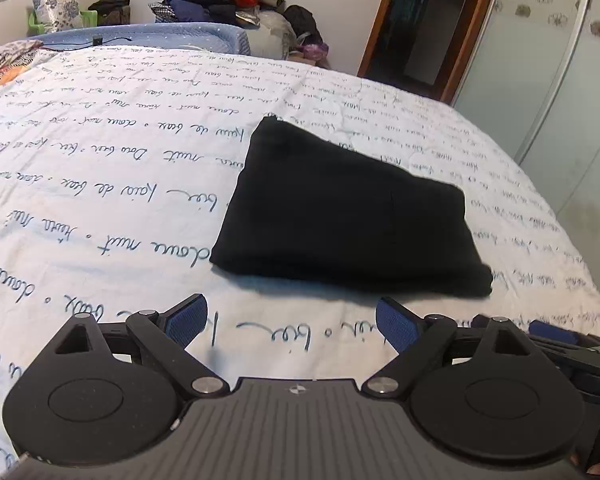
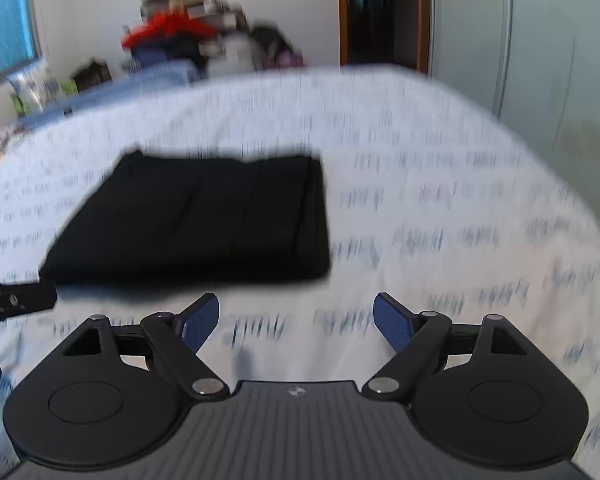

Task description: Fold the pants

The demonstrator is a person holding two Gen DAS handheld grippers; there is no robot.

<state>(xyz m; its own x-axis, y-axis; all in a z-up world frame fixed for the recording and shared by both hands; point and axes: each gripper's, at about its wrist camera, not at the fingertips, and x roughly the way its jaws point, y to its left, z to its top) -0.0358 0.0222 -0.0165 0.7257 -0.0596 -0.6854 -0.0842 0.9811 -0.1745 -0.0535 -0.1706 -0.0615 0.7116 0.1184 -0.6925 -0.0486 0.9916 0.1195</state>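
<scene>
1. In the left wrist view, your left gripper stood wide open and held nothing; only the bed with its written sheet showed between the blue pads.
2. The pants lay on the bed as a black folded packet, ahead of this gripper and a little to its right. The near edge was close to the right pad, but I judged it not touching.
3. The long axis of the packet ran from far left to near right in this view, so it lay slanted to your fingers, not square. The thick rounded edge pointed toward you.
4. At the right border you could see a part of your right gripper, just beside the near right corner of the pants.
5. In the right wrist view, which was blurred, your right gripper was also wide open and empty.
6. Here the pants lay ahead and to the left, apart from the pads. The folds ran away from you.
7. My judgement: the folding looked finished or nearly so. The left gripper faced the packet more directly, the right stood off its corner, so a next touch would need you to move forward.
</scene>
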